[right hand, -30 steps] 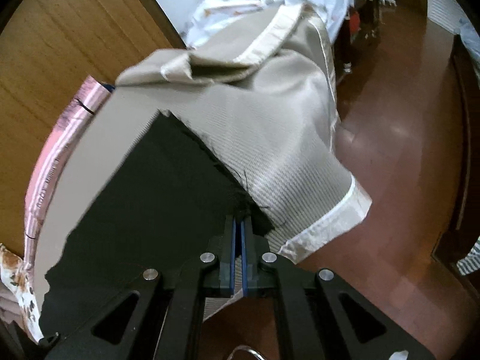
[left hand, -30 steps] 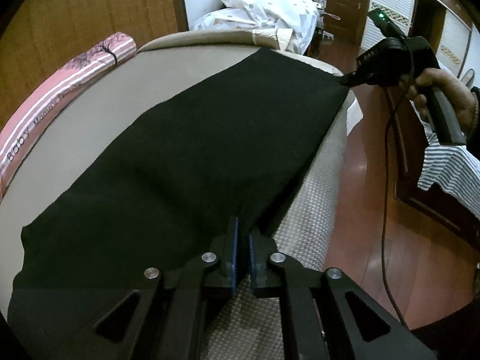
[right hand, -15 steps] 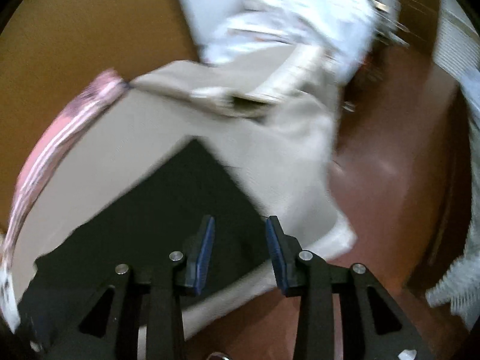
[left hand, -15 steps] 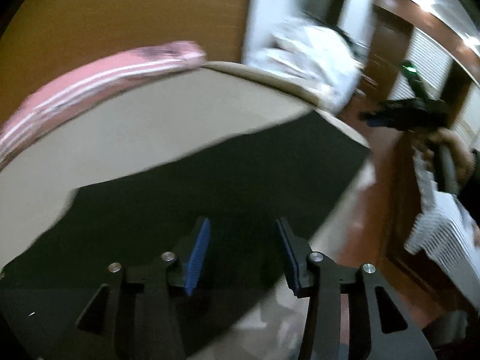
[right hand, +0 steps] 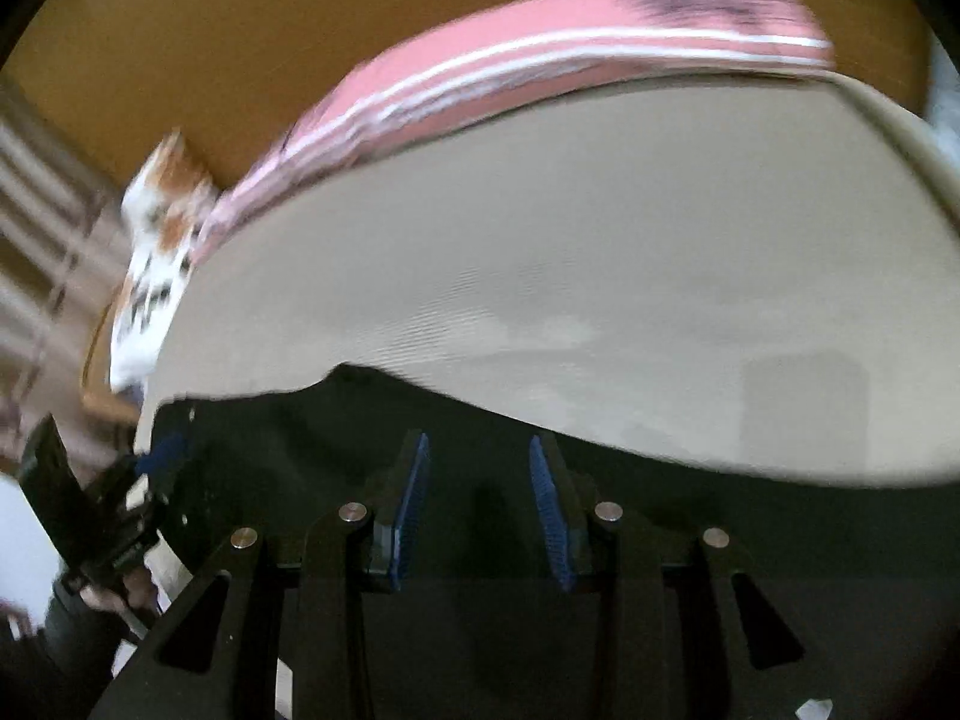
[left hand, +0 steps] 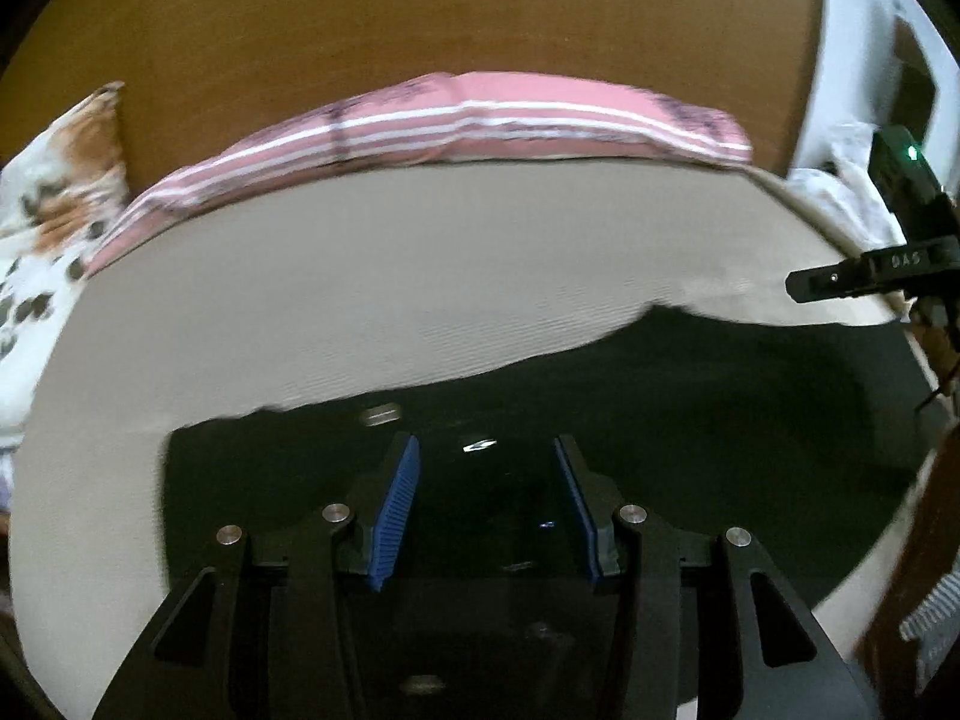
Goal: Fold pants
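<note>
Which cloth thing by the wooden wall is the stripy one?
The long pink roll with white stripes. The pillow beside it has brown and dark spots instead.

On my left gripper [left hand: 487,504] I'm seeing matte black angular arms with triangular cut-outs, ribbed blue pads [left hand: 396,510] on the finger faces and round silver screws at the joints. My right gripper [right hand: 480,501] is built the same: black frame, blue ribbed pads [right hand: 549,513], silver screws. From the left wrist view, the right gripper [left hand: 840,285] shows a black body with pale lettering, too blurred to read, and a small green light on top.
</note>
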`<move>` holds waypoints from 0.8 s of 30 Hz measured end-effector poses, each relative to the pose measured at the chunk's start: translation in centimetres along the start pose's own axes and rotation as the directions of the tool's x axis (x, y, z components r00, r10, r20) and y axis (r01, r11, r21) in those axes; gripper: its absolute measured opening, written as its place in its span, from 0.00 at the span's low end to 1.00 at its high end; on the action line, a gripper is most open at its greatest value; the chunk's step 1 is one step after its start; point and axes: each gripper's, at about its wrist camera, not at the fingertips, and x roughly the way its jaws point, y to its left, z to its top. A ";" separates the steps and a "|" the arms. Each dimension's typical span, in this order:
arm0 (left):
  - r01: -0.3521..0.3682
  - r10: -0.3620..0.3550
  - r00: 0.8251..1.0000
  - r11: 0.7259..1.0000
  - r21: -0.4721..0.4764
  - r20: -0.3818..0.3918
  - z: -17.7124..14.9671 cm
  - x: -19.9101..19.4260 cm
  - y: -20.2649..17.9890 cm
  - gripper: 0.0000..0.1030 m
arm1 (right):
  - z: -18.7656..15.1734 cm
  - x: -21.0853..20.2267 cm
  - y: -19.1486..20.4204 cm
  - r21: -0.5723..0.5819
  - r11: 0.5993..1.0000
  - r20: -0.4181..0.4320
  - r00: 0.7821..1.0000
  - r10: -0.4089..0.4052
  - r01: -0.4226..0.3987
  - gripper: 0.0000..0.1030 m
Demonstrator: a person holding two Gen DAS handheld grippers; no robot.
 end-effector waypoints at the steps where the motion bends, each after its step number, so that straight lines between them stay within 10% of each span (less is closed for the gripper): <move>1: -0.005 0.005 1.000 1.000 -0.004 0.002 -0.4 0.0 0.9 0.45 | 0.6 1.2 0.9 -0.024 0.999 -0.023 1.000 0.021 -0.021 0.32; 10: 0.036 -0.036 0.999 0.999 -0.033 -0.003 -2.3 0.5 2.6 0.45 | 4.3 11.0 7.7 -0.170 0.980 -0.239 0.969 0.059 -0.101 0.32; 12: 0.052 -0.052 0.999 0.998 -0.044 -0.001 -2.3 0.3 2.9 0.45 | 4.5 12.0 8.1 -0.179 0.977 -0.260 0.963 0.067 -0.116 0.15; 24: 0.055 -0.056 0.998 0.996 -0.068 -0.003 -3.2 0.3 4.0 0.44 | 5.1 12.7 8.5 -0.176 0.983 -0.151 0.988 0.022 -0.049 0.12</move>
